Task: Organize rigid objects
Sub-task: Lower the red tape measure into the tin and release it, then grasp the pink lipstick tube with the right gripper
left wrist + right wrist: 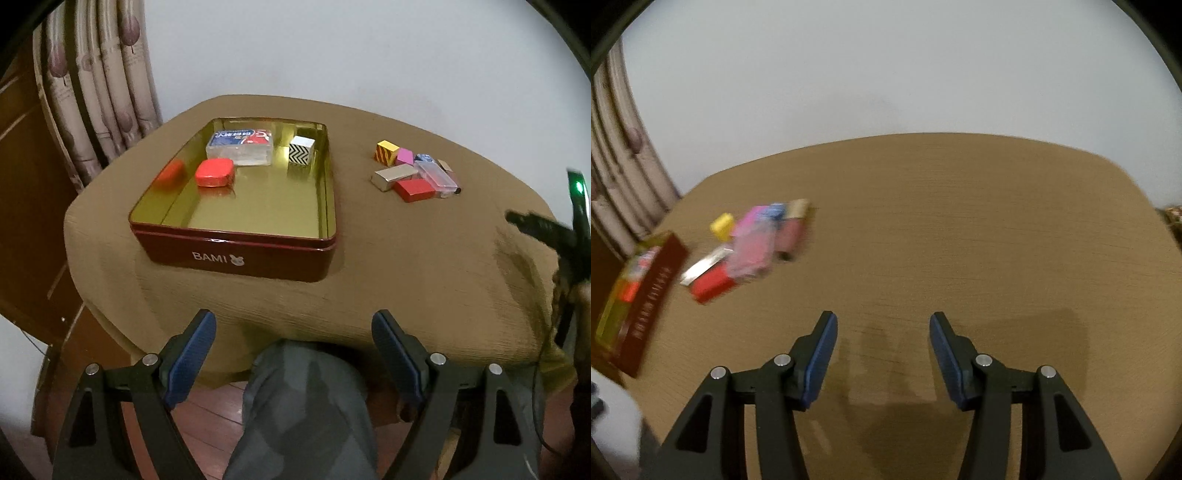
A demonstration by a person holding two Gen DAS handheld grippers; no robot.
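Note:
A dark red tin marked BAMI, gold inside, stands open on the table's left half. In it lie a card pack, a red oval case and a zigzag block. To its right lies a pile of small blocks: a striped yellow one, a pink one, a silver bar, a red box, a clear case. My left gripper is open and empty at the table's near edge. My right gripper is open and empty above bare cloth; the pile lies to its left, blurred, and the tin further left.
The table wears a tan cloth and stands against a white wall. Curtains and a wooden door hang at the left. The person's knee shows under the near edge. The right hand-held tool shows at the right edge.

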